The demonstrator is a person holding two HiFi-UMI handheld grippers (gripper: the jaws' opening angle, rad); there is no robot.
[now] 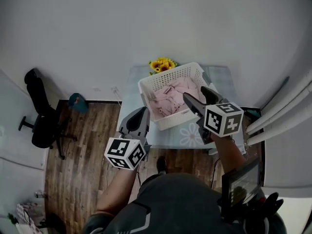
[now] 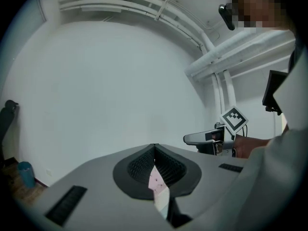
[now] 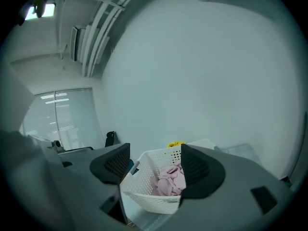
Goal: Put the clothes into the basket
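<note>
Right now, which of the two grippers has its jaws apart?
The right gripper, by the white basket: its jaws stand apart with nothing gripped. The left gripper's jaws meet at their tips.

Illumination is even, cool and diffuse; the white wall (image 1: pixel 156 23) behind the basket (image 1: pixel 171 122) shows no glare. Right gripper view: a ceiling light (image 3: pixel 44 8) glows far up-left of the basket. All views show fisheye bending and dark vignetted corners; nearest surfaces are soft.
</note>
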